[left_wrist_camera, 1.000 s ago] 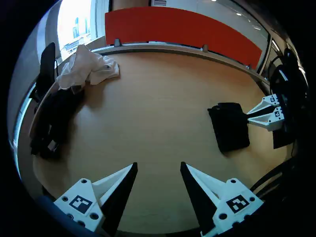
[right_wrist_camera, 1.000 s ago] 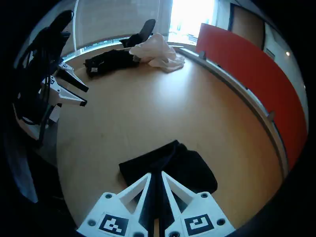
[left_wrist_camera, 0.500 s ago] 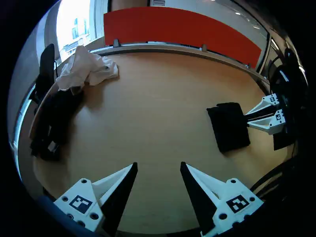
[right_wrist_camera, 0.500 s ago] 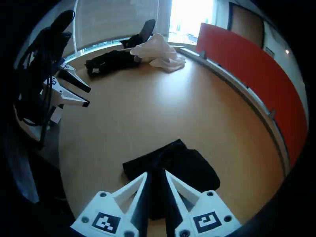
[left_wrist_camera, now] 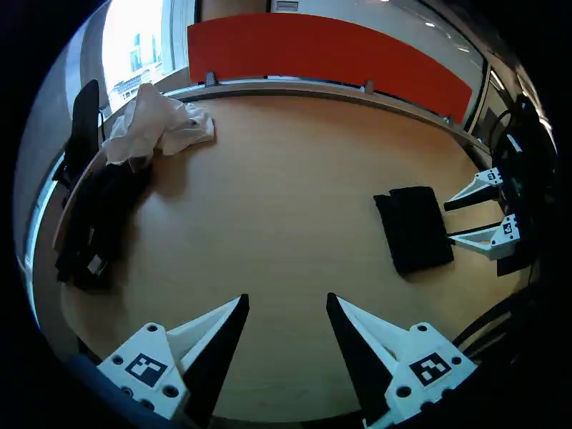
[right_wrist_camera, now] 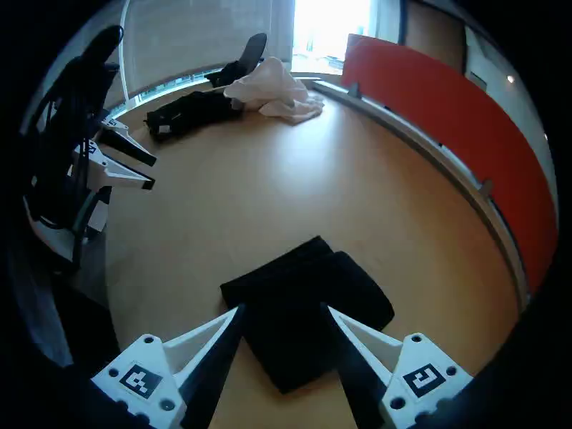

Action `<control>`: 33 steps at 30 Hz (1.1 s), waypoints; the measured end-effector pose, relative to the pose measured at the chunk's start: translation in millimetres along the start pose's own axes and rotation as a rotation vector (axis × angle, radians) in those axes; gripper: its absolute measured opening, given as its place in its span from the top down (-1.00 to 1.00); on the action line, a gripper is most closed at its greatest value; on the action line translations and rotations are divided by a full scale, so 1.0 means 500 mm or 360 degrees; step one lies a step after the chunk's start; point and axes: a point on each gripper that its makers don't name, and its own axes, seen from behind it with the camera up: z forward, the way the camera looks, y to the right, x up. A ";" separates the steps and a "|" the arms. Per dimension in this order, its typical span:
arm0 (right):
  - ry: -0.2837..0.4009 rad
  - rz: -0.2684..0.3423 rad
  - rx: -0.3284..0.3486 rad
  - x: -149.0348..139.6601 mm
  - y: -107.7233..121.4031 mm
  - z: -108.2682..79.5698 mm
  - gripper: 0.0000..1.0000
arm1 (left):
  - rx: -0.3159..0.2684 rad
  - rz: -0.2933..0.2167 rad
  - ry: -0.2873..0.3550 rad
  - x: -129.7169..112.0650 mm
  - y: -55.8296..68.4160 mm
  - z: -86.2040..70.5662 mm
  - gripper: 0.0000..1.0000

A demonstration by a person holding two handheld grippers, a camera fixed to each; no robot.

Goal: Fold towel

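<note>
Both jaws are standing wide apart, gripping nothing: left gripper [left_wrist_camera: 286, 297] is hanging over bare light-brown wooden tabletop [left_wrist_camera: 286, 186], well apart from the folded black towel [left_wrist_camera: 415, 229], which is lying flat toward the table's right side in the left gripper view. Right gripper [right_wrist_camera: 282, 309] is sitting just at the towel's near edge w/ one finger on either side of it; in the right gripper view the dark fingertips are overlapping the black fabric, so can't tell whether they're touching it or hovering just above. Fold lines on the towel are hard to make out, black on black; one lapped layer is showing along its far side. Person holding the grippers is mostly lost in dark at the picture edges, only black cables & sleeve-like shapes showing. At the far corner a crumpled white cloth [left_wrist_camera: 157, 125] is lying partly over a black garment heap [left_wrist_camera: 100, 214], whose shape is unclear. Behind them a black chair [left_wrist_camera: 86, 114] is partly cut off by the table edge. Red divider panel [left_wrist_camera: 322, 50] is running along the table's back rim.
</note>
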 end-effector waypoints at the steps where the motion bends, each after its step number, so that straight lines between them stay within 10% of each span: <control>1: -0.0004 0.0005 -0.0005 -0.005 0.001 -0.001 -0.55 | -0.0001 0.0000 0.0000 0.000 0.000 0.000 -0.59; 26: -0.0188 0.0164 -0.0063 -0.176 0.002 -0.015 -0.51 | -0.0013 0.0028 -0.0005 0.003 0.011 0.001 -0.59; 33: -0.0234 0.0173 -0.0054 -0.204 -0.005 -0.012 -0.07 | -0.0017 0.0024 -0.0003 0.005 0.014 0.002 -0.59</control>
